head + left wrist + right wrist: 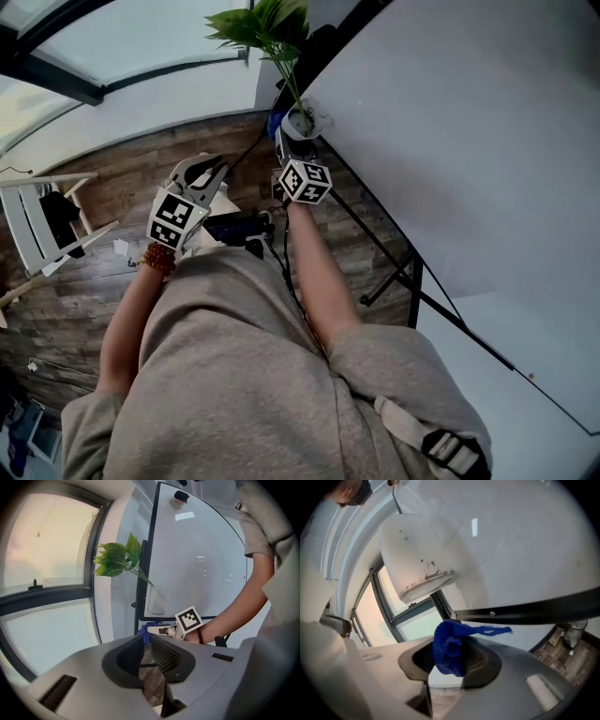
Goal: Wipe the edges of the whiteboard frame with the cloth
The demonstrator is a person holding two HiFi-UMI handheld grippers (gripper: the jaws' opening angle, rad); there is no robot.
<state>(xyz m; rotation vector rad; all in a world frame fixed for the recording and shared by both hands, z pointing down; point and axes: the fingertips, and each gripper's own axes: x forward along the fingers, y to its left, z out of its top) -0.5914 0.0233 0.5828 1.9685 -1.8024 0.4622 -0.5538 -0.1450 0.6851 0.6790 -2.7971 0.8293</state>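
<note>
Right claw (pixel 451 662) clamps blue cloth (pixel 448 646); left claw (pixel 144 641) slightly apart, empty.

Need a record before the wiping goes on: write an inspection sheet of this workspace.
Surface: whiteboard face white, no writing seen; black frame along its edge.
Job's things: blue cloth bunched up close under the frame; contact cannot be told.
Clutter: white cup on the board, holding a green plant.
Grippers: right hand-held gripper shut on the cloth; left hand-held gripper open, empty, off the board.
Cables: nothing seen.
Surroundings: window, wooden floor, white slatted chair or rack.
</note>
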